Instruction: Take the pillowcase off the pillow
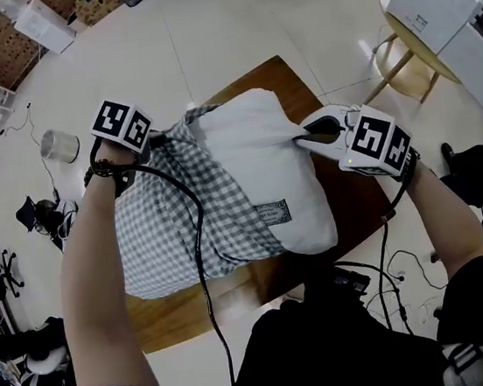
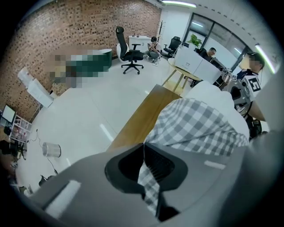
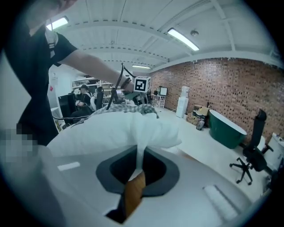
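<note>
**Over the table: pillow partly uncased**

Above this brown surface, the left gripper is pinching the checked pillowcase tight between its fingers. The right gripper is clamping its fingers on the white pillow's corner. Pale floor and a brick wall are surrounding them.

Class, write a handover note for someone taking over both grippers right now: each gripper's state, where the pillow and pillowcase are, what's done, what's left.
Left gripper: shut on a pinch of the checked pillowcase.
Right gripper: shut on a pinch of the white pillow.
Where: both over the wooden table.
Done: pillow roughly half out of the pillowcase.
Left: probably pull the two apart until the pillow comes free.
</note>
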The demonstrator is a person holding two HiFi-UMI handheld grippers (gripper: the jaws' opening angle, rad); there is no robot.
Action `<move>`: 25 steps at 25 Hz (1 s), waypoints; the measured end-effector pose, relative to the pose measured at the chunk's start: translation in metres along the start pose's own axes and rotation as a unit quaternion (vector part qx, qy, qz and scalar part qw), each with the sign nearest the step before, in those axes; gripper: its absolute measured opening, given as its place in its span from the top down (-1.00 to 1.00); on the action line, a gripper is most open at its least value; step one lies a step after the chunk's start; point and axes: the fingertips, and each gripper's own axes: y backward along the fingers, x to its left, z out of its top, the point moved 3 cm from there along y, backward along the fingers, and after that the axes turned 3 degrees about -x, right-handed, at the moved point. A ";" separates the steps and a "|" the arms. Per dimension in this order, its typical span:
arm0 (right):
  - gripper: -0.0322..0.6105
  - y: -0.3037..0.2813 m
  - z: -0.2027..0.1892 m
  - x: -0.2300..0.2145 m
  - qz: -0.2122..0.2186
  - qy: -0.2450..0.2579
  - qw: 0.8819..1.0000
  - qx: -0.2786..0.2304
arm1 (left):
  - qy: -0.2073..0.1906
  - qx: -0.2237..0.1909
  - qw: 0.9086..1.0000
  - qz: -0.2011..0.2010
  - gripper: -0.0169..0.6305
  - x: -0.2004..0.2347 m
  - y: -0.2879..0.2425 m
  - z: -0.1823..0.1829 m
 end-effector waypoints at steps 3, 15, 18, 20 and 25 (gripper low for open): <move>0.85 0.012 -0.005 -0.004 -0.014 -0.007 1.000 0.007 | 0.013 0.003 1.000 0.010 0.90 0.008 0.006 -0.016; 0.84 -0.002 -0.042 -0.032 -0.060 -0.058 0.996 0.038 | 0.015 -0.027 0.999 0.017 0.91 0.011 0.025 -0.052; 0.83 -0.010 -0.044 -0.022 -0.066 -0.060 0.995 0.054 | -0.008 -0.046 0.999 0.016 0.91 -0.002 0.030 -0.058; 0.80 -0.016 -0.048 -0.018 -0.069 -0.063 0.994 0.063 | -0.022 -0.062 0.998 0.015 0.91 -0.009 0.033 -0.059; 0.57 -0.027 -0.064 -0.012 -0.083 -0.060 0.990 0.094 | -0.045 -0.116 0.992 0.016 0.83 -0.022 0.045 -0.054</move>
